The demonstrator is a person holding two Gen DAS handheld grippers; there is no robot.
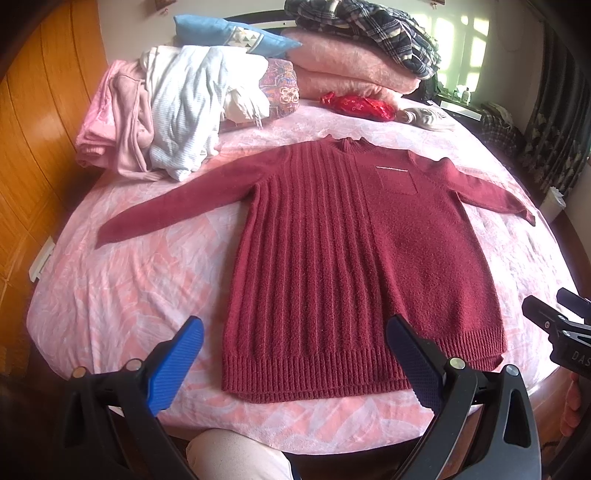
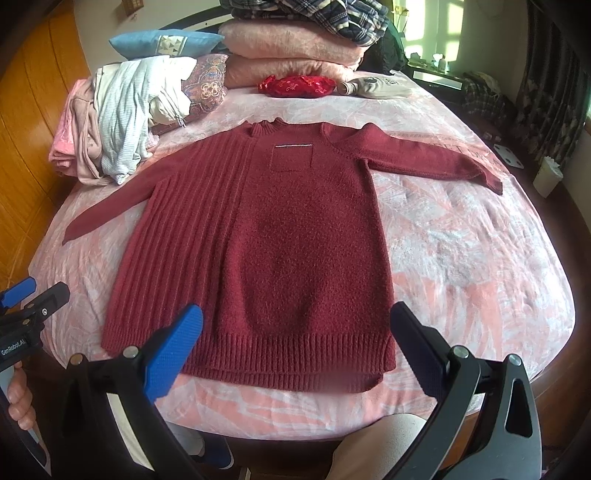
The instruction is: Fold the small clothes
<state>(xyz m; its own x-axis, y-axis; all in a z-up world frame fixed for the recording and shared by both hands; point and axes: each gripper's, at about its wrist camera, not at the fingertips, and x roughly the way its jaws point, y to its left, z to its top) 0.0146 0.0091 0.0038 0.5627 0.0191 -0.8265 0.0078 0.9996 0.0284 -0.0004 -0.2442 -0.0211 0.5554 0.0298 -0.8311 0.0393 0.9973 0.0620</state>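
A dark red knit sweater [image 1: 332, 243] lies flat, front up, on the pink bed [image 1: 129, 288], both sleeves spread out to the sides and the hem toward me. It also shows in the right wrist view [image 2: 280, 243]. My left gripper [image 1: 295, 332] is open and empty, held above the hem's left part. My right gripper [image 2: 295, 325] is open and empty, held above the hem's right part. The right gripper also shows at the right edge of the left wrist view [image 1: 554, 317], and the left gripper at the left edge of the right wrist view [image 2: 33, 295].
A heap of loose white and pink clothes [image 1: 166, 110] lies at the bed's back left. Folded pink blankets [image 1: 351, 70] with a plaid garment on top, a blue pillow [image 1: 229, 33] and a red pouch [image 1: 354, 105] sit at the back. A wooden wall [image 1: 33, 147] is at the left.
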